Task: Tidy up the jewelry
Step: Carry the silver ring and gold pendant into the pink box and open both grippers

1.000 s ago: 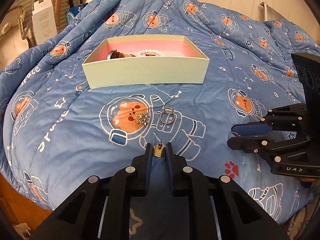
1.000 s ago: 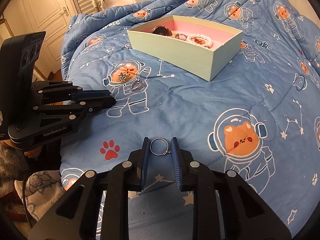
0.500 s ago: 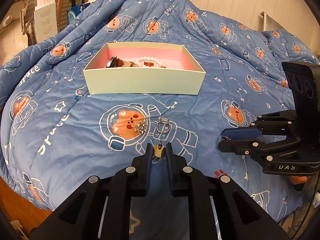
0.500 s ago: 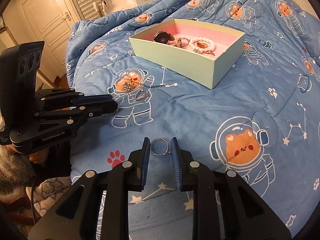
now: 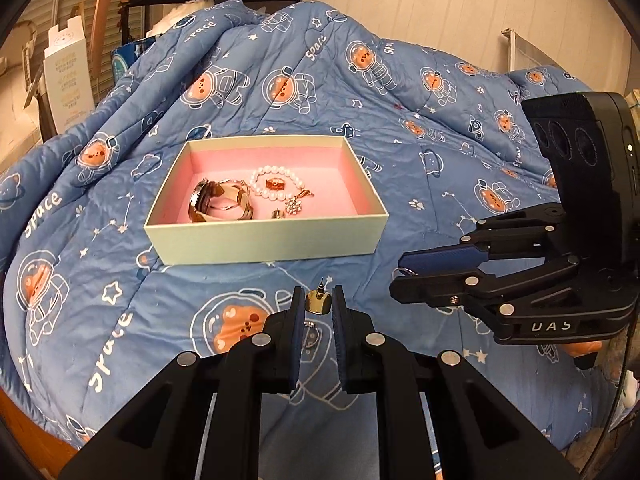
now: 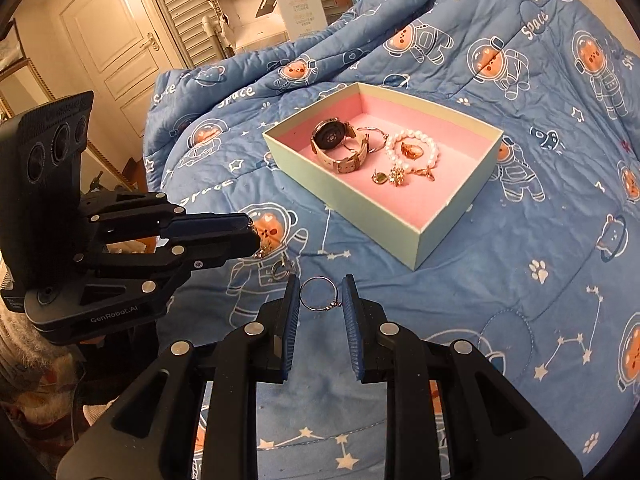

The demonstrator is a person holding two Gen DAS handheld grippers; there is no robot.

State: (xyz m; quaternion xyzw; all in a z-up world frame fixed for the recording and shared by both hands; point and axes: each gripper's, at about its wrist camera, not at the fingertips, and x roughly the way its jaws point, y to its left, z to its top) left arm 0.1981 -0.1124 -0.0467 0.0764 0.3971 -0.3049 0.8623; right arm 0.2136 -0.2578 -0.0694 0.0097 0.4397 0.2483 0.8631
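A pale green box with a pink lining [image 5: 264, 240] [image 6: 376, 216] lies on the blue quilt. It holds a watch [image 5: 218, 202] [image 6: 338, 142], a pearl bracelet [image 5: 276, 188] [image 6: 412, 148] and small gold pieces. My left gripper [image 5: 318, 306] is shut on a gold stud earring [image 5: 318, 302], held above the quilt in front of the box. It also shows in the right wrist view [image 6: 252, 238]. My right gripper [image 6: 320, 300] is shut on a silver ring [image 6: 318, 294], right of the left one, and shows in the left wrist view [image 5: 400, 276].
A silver ring [image 6: 280, 270] and a sparkly piece lie on the quilt below the left gripper, partly hidden. A white carton [image 5: 70, 76] and shelves stand behind the bed. A white door [image 6: 120, 40] is at the far left.
Both grippers have risen and moved toward the box with their pieces still held. The box's inside now shows from above.
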